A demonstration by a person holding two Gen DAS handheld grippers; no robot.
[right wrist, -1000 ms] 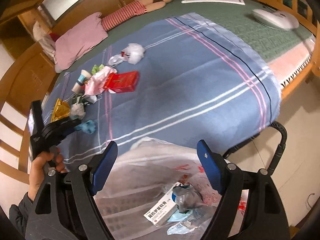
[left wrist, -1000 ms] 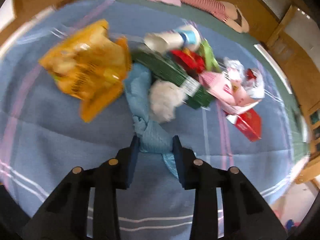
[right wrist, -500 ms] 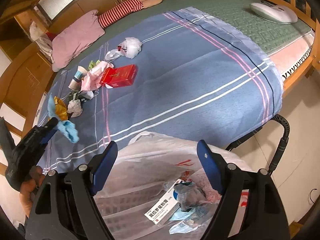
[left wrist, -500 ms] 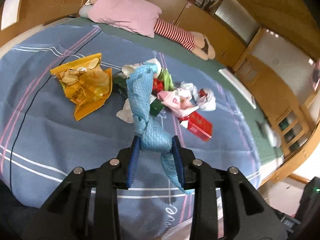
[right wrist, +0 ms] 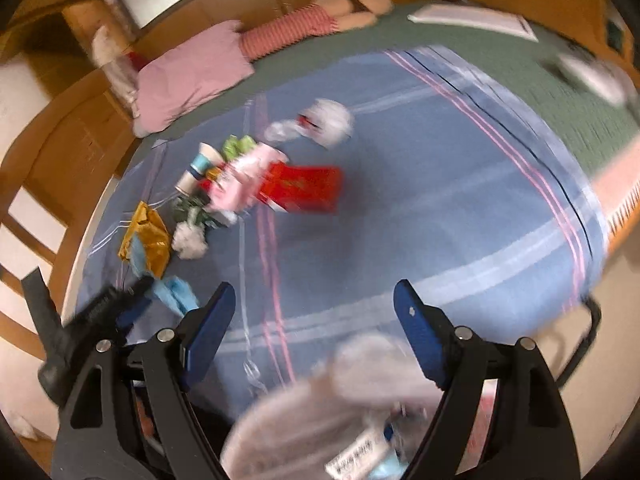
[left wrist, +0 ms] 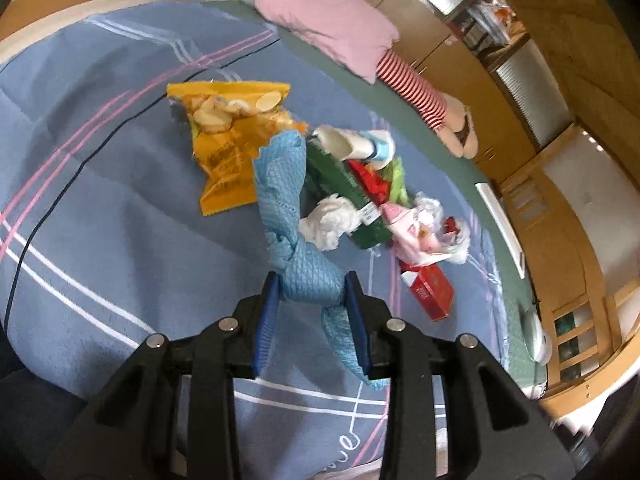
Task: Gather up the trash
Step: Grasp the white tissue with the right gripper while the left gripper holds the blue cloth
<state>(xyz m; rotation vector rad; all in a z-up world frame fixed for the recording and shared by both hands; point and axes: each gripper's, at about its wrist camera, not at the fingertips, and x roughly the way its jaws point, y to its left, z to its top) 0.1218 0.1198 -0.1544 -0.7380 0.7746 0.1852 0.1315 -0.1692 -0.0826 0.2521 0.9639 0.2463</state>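
Blue striped bedspread (left wrist: 100,208) — yellow snack bag (left wrist: 228,140), white tissue wad (left wrist: 330,222), red box (left wrist: 430,290), pink pillow (left wrist: 332,20).

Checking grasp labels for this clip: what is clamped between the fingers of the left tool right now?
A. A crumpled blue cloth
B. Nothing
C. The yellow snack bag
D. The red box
A: the left tool has both blue pads pressed against the crumpled blue cloth, which is lifted off the bedspread, while the yellow snack bag and red box lie on the bed beyond it.
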